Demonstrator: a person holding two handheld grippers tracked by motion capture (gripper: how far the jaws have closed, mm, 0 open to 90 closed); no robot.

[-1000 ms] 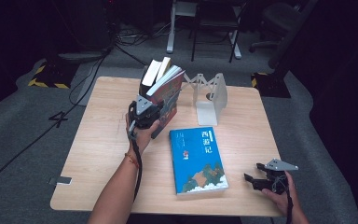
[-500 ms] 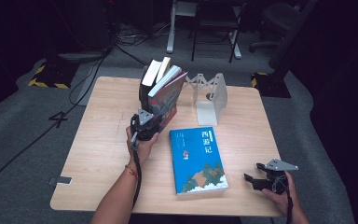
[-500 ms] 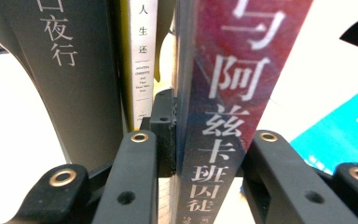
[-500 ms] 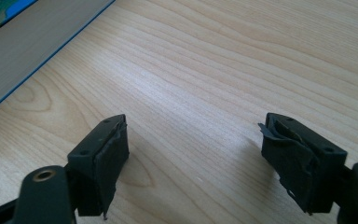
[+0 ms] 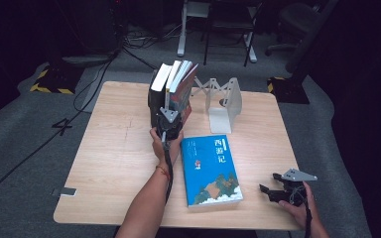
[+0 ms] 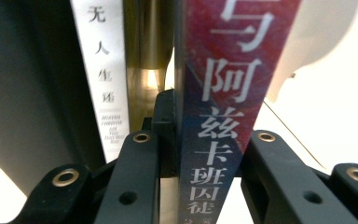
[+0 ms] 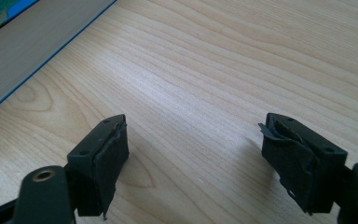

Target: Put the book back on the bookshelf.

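Several books (image 5: pixel 171 84) stand upright in a row at the back middle of the table. My left gripper (image 5: pixel 170 119) is shut on the spine of the rightmost one, a red and purple book (image 5: pixel 188 87). In the left gripper view my left gripper (image 6: pixel 209 137) has one jaw wedged between the red book (image 6: pixel 233 93) and a gold book (image 6: pixel 147 51), the other on the outer side. A blue book (image 5: pixel 212 171) lies flat in front. My right gripper (image 5: pixel 269 182) rests open near the table's front right; its open jaws (image 7: pixel 193 140) hold nothing.
A white folding bookend (image 5: pixel 223 101) stands just right of the row, its edge in the left gripper view (image 6: pixel 326 42). A white-spined book (image 6: pixel 100 70) and a black one (image 6: pixel 23 93) stand left of the gold one. The blue book's page edge (image 7: pixel 32 42) lies beyond my right gripper. Bare wooden table (image 5: pixel 114 139) spreads left.
The row of books, leaning to the right before, now stands close to upright. My left gripper has shifted slightly right with the red book. The right gripper has stayed put.
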